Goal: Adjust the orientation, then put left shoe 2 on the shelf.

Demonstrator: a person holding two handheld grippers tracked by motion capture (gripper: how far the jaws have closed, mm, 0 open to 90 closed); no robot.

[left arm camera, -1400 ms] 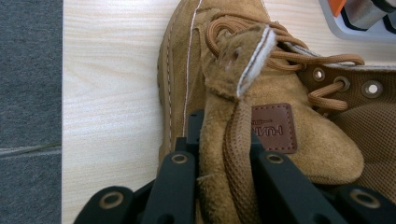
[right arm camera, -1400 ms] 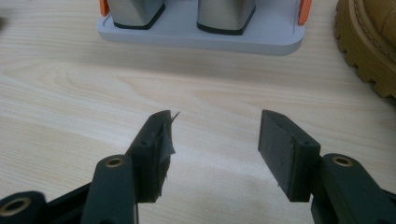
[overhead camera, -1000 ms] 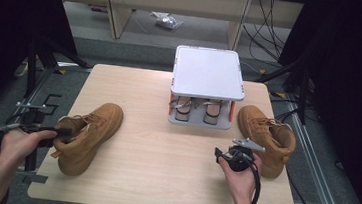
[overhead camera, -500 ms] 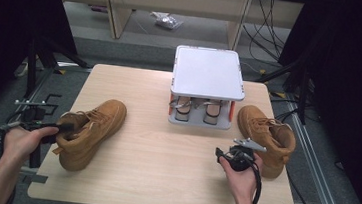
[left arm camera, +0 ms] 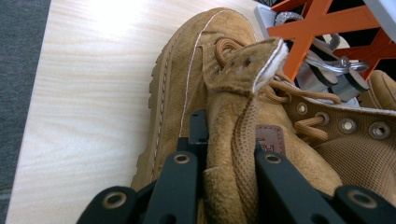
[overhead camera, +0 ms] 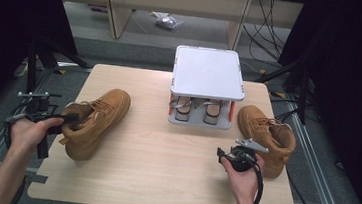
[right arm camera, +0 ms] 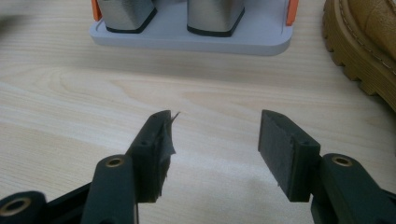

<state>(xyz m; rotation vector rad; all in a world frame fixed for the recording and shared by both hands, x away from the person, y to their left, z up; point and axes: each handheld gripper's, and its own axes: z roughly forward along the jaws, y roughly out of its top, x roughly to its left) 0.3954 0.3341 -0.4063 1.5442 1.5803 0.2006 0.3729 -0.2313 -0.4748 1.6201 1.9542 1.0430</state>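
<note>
L gripper (overhead camera: pixel 69 119) sits at approx 9 o'clock on the table (overhead camera: pixel 161 180), jaws clamped on the heel collar of the left boot (overhead camera: pixel 94 121). In the left gripper view the tan suede collar and pull loop are pinched between both black jaws, narrow gap, pads pressing on the fabric. The boot lies w/ its toe pointing toward 1 o'clock, heel by the L hand (overhead camera: pixel 28 132).

R gripper (overhead camera: pixel 236 155) is at approx 5 o'clock, jaws spread wide w/ nothing between them; right gripper view shows bare wood in the gap. Left pad looks frayed.

Right boot (overhead camera: pixel 266 138) is at approx 3 o'clock, just beside the R gripper, not touched by it. Grey rack (overhead camera: pixel 209 74) w/ orange posts stands at 12 o'clock, between the boots, well apart from both grippers.
</note>
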